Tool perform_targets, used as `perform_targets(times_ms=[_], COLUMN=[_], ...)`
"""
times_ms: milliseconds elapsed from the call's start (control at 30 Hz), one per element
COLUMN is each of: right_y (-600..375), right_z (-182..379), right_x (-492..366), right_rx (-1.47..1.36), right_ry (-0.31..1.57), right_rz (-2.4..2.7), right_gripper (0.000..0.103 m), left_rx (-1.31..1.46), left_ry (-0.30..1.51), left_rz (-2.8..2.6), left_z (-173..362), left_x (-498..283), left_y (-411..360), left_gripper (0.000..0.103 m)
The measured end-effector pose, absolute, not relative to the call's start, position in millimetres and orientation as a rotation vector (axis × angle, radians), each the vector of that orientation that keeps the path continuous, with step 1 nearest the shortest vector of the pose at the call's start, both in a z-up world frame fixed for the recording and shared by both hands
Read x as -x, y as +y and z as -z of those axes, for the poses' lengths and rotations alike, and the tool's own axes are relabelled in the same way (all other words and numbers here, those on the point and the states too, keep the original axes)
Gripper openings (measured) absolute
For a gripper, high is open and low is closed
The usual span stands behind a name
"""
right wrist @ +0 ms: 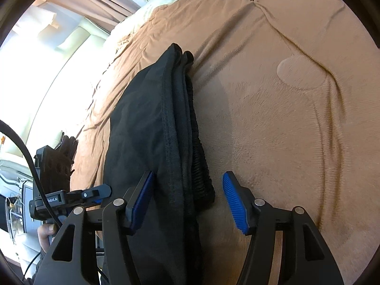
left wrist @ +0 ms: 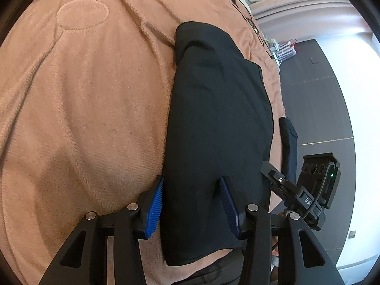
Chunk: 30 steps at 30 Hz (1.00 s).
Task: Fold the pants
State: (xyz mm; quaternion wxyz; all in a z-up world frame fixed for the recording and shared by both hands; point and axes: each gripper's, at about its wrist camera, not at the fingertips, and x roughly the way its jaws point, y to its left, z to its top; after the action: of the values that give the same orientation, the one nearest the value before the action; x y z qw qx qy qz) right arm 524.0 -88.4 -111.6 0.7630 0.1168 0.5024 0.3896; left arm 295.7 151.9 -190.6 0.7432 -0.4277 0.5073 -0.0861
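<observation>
On the bed: I see black pants (left wrist: 218,123) folded into a long narrow stack on a tan fleece blanket (left wrist: 83,106), running away from both cameras
Pants, right wrist view: layered edges and a ribbed elastic waistband (right wrist: 201,166) lie along the stack's right side
Left gripper (left wrist: 192,204): jaws part-open and straddling the near end of the pants; the left blue pad (left wrist: 155,206) sits at the fabric's left edge, the right pad (left wrist: 229,207) lies on top of the cloth. I cannot tell whether the pads press the fabric
Right gripper (right wrist: 188,199): released; the left pad (right wrist: 142,199) rests over the pants, the right pad (right wrist: 235,201) stands over bare blanket, clear of the waistband
Cross view: I see the right gripper beside the pants at the bed's edge in the left wrist view, and the left gripper in the right wrist view, with a hand (right wrist: 47,234) on its handle
Surroundings: dark floor (left wrist: 315,109) beyond the bed; pale bedding (right wrist: 152,11) at the far end
</observation>
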Motion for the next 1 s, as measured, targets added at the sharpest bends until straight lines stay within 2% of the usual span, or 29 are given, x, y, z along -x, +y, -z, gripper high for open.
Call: perform_targets(times_ms=[33, 67, 133, 367, 1000], right_y=[-86.5, -84.7, -82.3, -81.7, -60.3], right_z=[113.4, 114.5, 114.3, 109.7, 123.8], right_x=[-524.5, -524.7, -523.9, -512.9, -458.8], right_rx=[-0.256, -0.264, -0.257, -0.288, -0.359], right_ry=[1.092, 1.095, 1.09, 1.102, 1.173], right_rz=[-0.849, -0.865, -0.856, -0.878, -0.95], right_gripper=[0.048, 0.044, 0.041, 0.033, 0.032], left_rx=[0.931, 0.921, 0.92, 0.892, 0.84], left_ry=[1.11, 1.111, 1.108, 1.088, 1.145], left_rz=[0.184, 0.186, 0.194, 0.182, 0.148], left_z=[189.6, 187.6, 184.9, 165.6, 155.4], left_x=[-296.0, -295.6, -293.8, -285.1, -240.4], left_y=[151.8, 150.5, 150.8, 158.3, 200.6], left_gripper=[0.037, 0.03, 0.016, 0.014, 0.014])
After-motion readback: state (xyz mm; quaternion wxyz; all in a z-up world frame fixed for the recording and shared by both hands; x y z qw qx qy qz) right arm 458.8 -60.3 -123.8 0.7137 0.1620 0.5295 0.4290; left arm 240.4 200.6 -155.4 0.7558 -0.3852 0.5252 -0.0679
